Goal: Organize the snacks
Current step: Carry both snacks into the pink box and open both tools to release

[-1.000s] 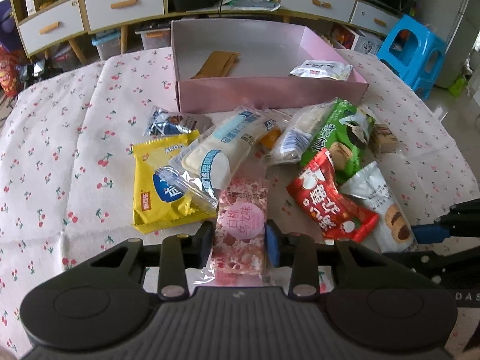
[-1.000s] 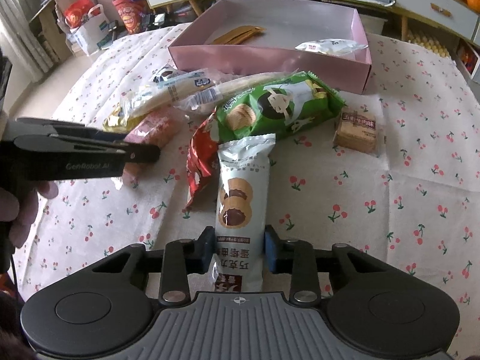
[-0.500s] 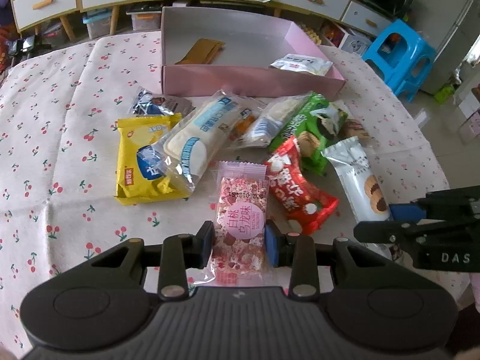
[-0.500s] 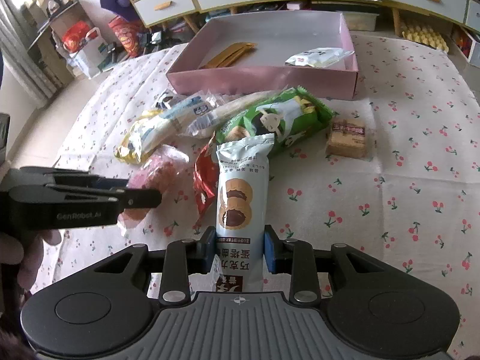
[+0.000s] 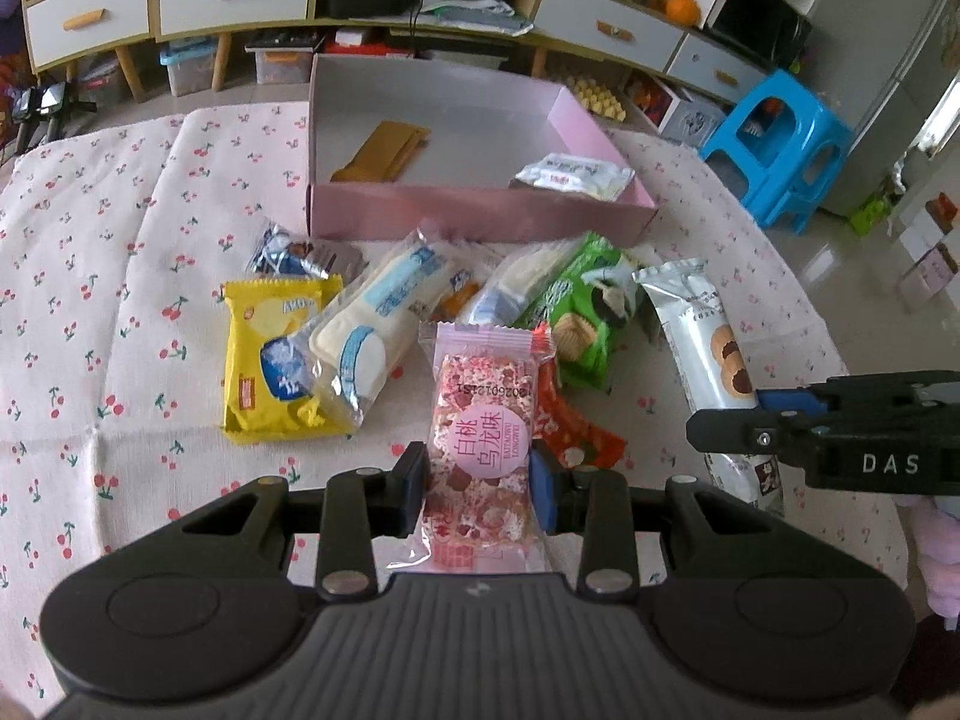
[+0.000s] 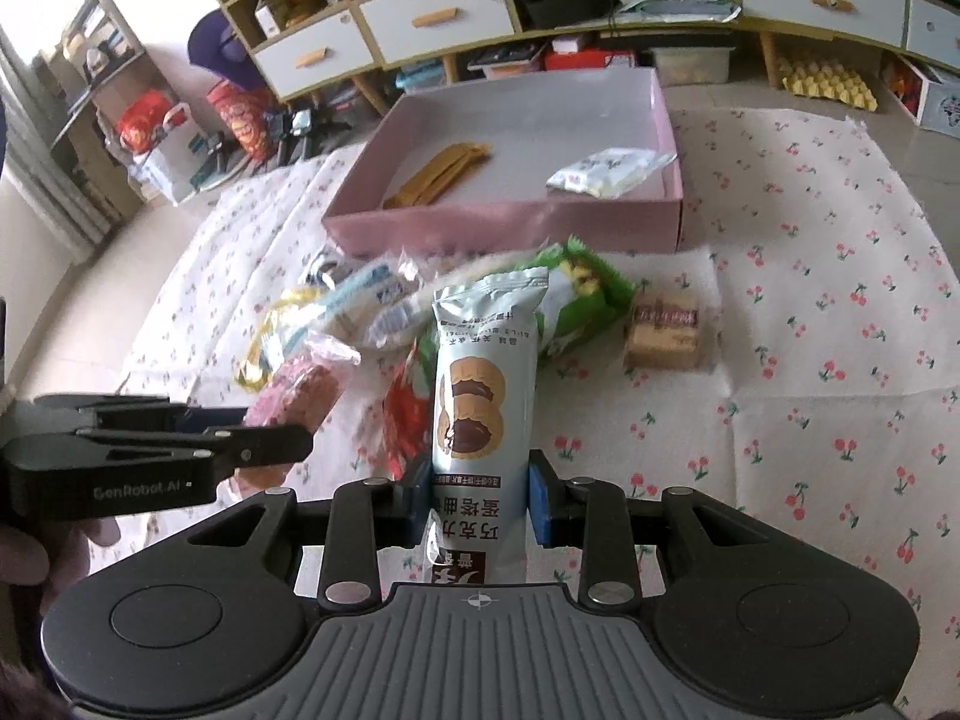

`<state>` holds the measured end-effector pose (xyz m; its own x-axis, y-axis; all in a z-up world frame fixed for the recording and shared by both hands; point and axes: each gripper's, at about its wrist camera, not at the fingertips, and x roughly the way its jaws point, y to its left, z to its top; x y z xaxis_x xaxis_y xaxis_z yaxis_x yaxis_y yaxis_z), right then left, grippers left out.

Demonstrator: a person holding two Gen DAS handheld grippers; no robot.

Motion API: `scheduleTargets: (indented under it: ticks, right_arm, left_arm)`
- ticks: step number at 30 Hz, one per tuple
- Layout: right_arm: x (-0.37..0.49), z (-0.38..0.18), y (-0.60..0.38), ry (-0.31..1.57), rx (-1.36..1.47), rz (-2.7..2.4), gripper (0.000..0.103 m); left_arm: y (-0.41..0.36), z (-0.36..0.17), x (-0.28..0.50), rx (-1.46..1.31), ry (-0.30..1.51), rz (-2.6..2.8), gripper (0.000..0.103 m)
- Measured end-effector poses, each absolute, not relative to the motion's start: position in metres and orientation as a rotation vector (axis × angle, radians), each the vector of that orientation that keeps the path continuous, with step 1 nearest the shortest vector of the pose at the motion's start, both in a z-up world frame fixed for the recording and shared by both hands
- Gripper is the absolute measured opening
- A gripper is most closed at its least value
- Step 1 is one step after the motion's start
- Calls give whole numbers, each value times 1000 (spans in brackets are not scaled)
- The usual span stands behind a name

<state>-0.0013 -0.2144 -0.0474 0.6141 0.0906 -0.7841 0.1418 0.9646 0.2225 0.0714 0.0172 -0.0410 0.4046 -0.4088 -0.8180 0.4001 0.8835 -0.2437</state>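
With the left gripper [image 5: 479, 480] clamped on the pink nougat packet [image 5: 483, 444] and the right gripper [image 6: 480, 495] clamped on the pale biscuit packet [image 6: 483, 396], both fingers gripping only the slick wrappers' lower ends, either could slip or droop short of the pink box [image 5: 480, 219] ahead.

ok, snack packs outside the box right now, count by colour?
pink pack, in left fingers: 1
pale blue cookie pack, in right fingers: 1
yellow pack: 1
green pack: 1
red pack: 1
clear packs with blue print: 2
dark blue foil pack: 1
brown wafer pack: 1
Total: 9; an orange bit under the clear packs may be another.
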Motion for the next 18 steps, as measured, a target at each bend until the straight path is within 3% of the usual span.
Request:
scheduleTargets:
  ticks: [18]
  right_arm:
    - [33,-11,-242,821,351,-110,31]
  left_arm:
    - [15,-19,111,-109,952,-395,32]
